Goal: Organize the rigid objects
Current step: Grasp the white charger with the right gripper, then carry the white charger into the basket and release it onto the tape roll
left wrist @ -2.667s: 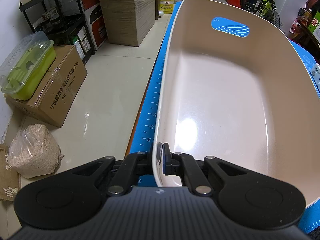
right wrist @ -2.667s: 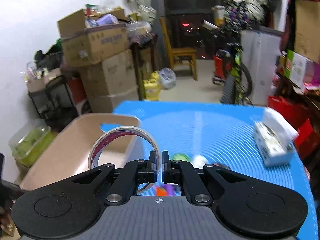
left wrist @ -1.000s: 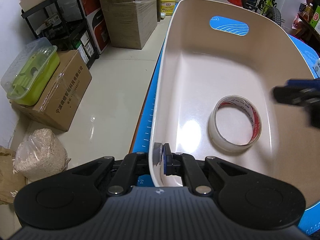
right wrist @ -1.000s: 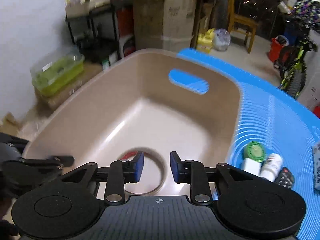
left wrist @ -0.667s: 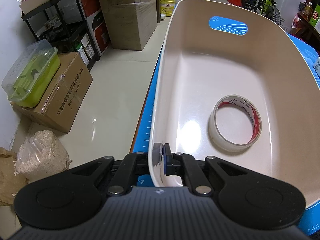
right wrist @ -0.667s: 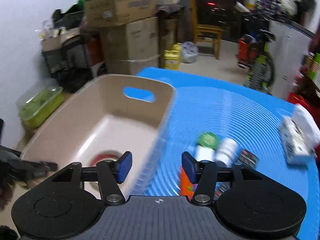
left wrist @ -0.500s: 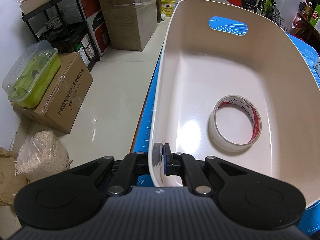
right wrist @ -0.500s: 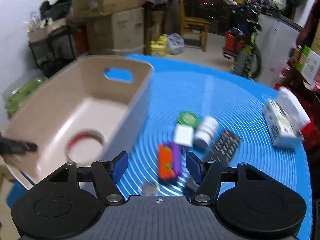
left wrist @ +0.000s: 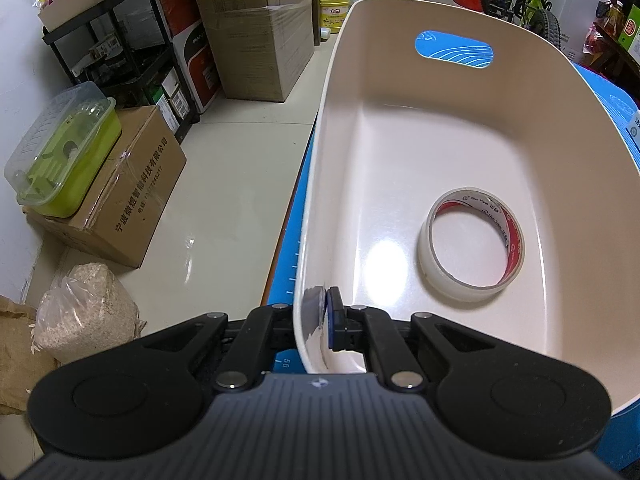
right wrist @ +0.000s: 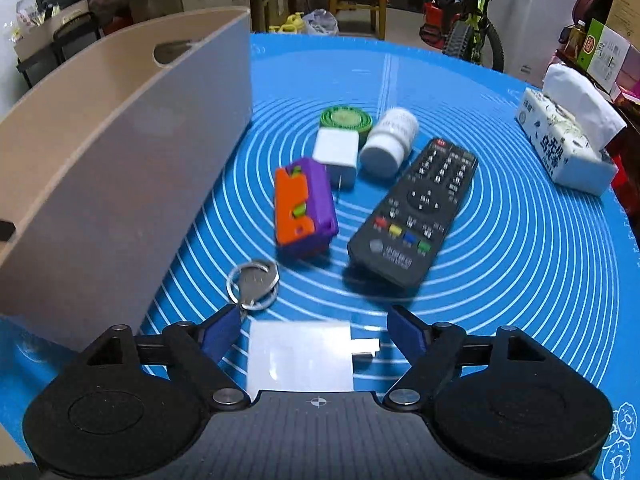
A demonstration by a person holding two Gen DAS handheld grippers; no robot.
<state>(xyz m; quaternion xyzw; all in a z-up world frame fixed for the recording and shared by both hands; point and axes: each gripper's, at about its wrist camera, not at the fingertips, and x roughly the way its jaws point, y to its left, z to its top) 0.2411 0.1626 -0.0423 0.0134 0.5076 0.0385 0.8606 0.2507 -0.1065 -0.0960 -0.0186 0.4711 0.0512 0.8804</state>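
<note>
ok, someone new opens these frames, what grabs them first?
Probably the big beige bin filling the left wrist view, with one roll of tape lying flat inside and the left gripper clamped on its near rim. Then the clutter on the blue mat: a black remote, an orange-and-purple toy, and keys ahead of the open right gripper.

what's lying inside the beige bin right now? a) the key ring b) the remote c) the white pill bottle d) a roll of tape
d: the left wrist view shows only the roll of tape lying flat on the floor of the beige bin, while the remote, key ring and white pill bottle sit out on the blue mat.
</note>
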